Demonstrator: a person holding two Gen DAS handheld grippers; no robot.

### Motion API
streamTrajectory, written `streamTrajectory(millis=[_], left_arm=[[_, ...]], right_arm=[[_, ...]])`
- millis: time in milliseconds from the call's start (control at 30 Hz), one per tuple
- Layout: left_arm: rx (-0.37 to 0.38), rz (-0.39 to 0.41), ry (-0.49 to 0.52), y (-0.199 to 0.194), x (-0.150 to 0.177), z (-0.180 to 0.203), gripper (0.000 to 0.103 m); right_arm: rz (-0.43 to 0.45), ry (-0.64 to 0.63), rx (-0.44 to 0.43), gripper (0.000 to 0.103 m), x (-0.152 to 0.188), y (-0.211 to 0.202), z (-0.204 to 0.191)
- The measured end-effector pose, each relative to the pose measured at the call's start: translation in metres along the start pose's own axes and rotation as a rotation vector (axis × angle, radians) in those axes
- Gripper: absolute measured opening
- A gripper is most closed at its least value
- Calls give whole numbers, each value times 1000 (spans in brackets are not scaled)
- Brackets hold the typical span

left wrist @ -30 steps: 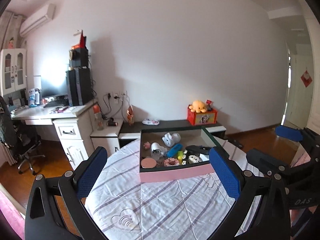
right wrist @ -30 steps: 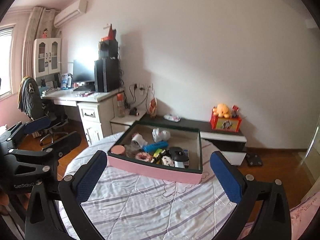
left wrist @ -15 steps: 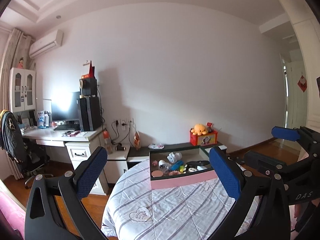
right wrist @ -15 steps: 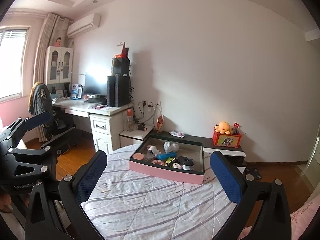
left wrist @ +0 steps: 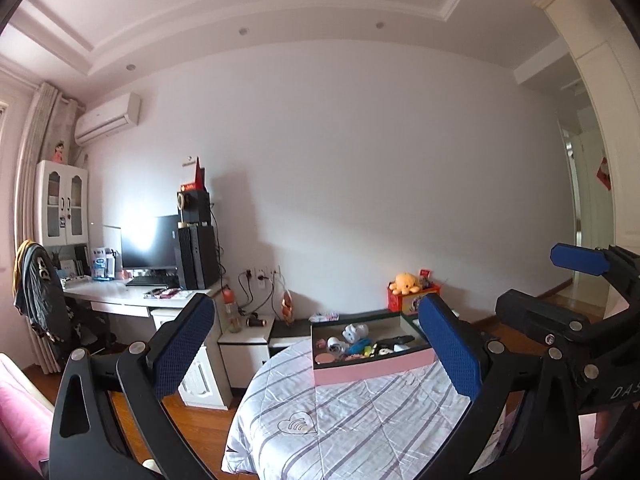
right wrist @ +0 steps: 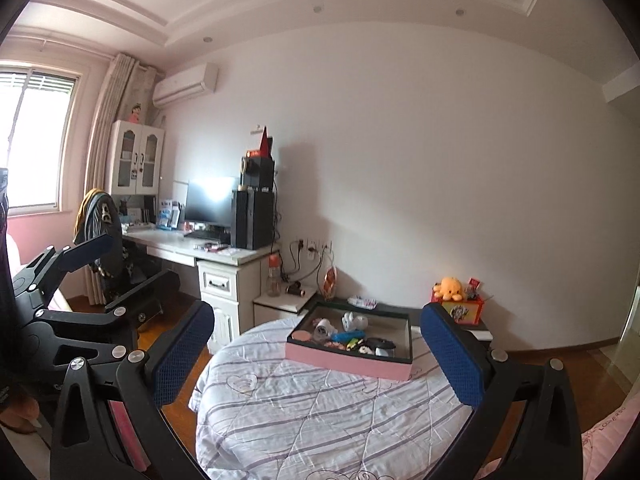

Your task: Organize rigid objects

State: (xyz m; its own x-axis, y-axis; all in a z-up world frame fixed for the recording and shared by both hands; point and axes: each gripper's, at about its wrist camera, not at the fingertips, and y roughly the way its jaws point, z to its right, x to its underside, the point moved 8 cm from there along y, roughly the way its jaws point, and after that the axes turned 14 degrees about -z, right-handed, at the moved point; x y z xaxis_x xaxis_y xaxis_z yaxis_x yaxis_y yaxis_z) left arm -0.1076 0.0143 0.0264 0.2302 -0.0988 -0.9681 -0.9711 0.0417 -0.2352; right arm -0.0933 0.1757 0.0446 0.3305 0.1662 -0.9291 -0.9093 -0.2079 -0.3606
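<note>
The pink-sided cardboard box [right wrist: 352, 354] of small rigid toys [right wrist: 348, 336] sits at the striped quilted bed's [right wrist: 320, 420] far edge. Left gripper [left wrist: 316, 344] and right gripper [right wrist: 318, 352] gape wide, empty, well apart from it; sorting appears finished or unstarted.

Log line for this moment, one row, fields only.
left tongs: open, empty | right tongs: open, empty | pink box: on striped bedspread, small items inside | contact: none
</note>
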Motion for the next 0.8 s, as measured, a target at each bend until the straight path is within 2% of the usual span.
streamTrajectory(millis=[233,400,567,800], left_arm=[[-42,74,-25,-41,-8,-2,103],[-47,104,-38,-55,-12,-3,103],[-49,100,-38,-58,-10,-3,103],[-66,76,-15,-55,-8,0,103]], right_arm=[[79,-29,25,103,-6,-44,-14],[134,-40,42,103,-11,-64,-18],[153,-39,53,103,-12,-73,-19],[135,-23,51,103,-8,-66,-14]])
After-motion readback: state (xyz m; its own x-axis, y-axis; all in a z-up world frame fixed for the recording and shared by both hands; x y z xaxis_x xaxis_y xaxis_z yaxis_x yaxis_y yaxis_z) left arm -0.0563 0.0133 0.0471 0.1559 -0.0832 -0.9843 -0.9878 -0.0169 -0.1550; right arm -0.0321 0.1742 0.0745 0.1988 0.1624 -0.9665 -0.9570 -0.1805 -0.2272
